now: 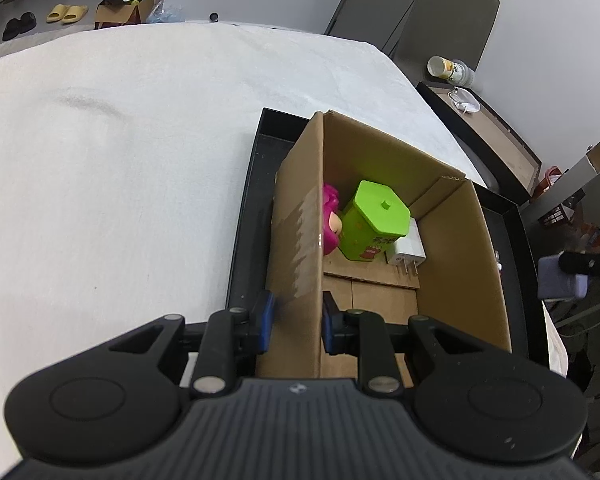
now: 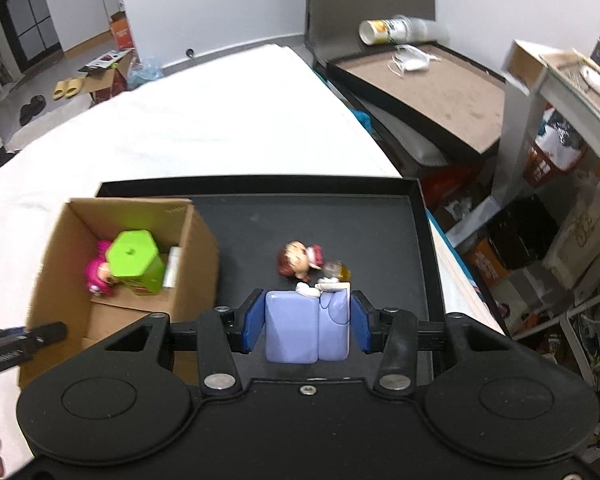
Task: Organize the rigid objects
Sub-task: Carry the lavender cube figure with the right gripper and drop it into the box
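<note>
My right gripper (image 2: 306, 320) is shut on a lavender block-shaped toy (image 2: 300, 328), held above the black tray (image 2: 380, 216). Just beyond the block shows a small brown-haired doll head (image 2: 298, 262); I cannot tell whether it belongs to the block or lies on the tray. My left gripper (image 1: 298, 316) is shut on the left wall of the open cardboard box (image 1: 300, 216), which stands in the tray (image 1: 248, 184). Inside the box (image 2: 60, 248) are a pink doll (image 1: 332, 220), a green lidded container (image 1: 374, 216) and a white charger plug (image 1: 410, 250).
The tray lies on a white cloth-covered table (image 1: 120, 160). A side table (image 2: 432, 88) to the right carries a tipped cup (image 2: 380, 30) and a face mask (image 2: 414, 60). Cluttered shelves (image 2: 560, 160) stand at the far right. Slippers and a box are on the floor behind.
</note>
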### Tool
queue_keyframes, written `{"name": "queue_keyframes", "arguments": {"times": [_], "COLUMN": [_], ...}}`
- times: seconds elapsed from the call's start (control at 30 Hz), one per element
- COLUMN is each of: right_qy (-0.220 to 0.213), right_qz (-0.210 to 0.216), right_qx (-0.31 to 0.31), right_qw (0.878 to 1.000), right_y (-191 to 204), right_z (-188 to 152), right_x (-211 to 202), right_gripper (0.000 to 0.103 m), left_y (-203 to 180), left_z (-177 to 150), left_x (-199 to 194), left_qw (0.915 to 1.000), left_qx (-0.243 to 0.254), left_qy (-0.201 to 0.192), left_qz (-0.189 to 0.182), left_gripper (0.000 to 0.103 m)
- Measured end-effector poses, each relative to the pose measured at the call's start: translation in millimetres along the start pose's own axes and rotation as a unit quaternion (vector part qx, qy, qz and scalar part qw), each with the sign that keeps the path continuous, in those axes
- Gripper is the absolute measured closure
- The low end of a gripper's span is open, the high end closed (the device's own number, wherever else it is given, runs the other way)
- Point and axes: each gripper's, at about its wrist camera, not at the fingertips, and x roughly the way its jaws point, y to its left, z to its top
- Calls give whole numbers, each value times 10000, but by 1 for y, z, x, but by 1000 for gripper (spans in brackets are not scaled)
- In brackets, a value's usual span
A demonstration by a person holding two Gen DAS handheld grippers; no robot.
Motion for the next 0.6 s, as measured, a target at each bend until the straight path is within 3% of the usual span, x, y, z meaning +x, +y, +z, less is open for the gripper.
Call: {"name": "queue_keyframes", "arguments": {"times": [0.3,0.6], "right_qy": [-262,-316], "right_qz": [249,563], "right_qx": [-171,-343], "right_qw": [9992,9973], "right_y": [41,81], "right_z": [10,12], "right_x": [-31,-37], "right_gripper": [59,59], "left_y": [3,6], "left_z": [-5,-5], "left_x": [-2,-1], "left_qw": [10000,9998], "left_qx": [-38,-107], "left_qy": [-16,9], "left_qz": [-65,-139], "left_gripper": [80,80]}}
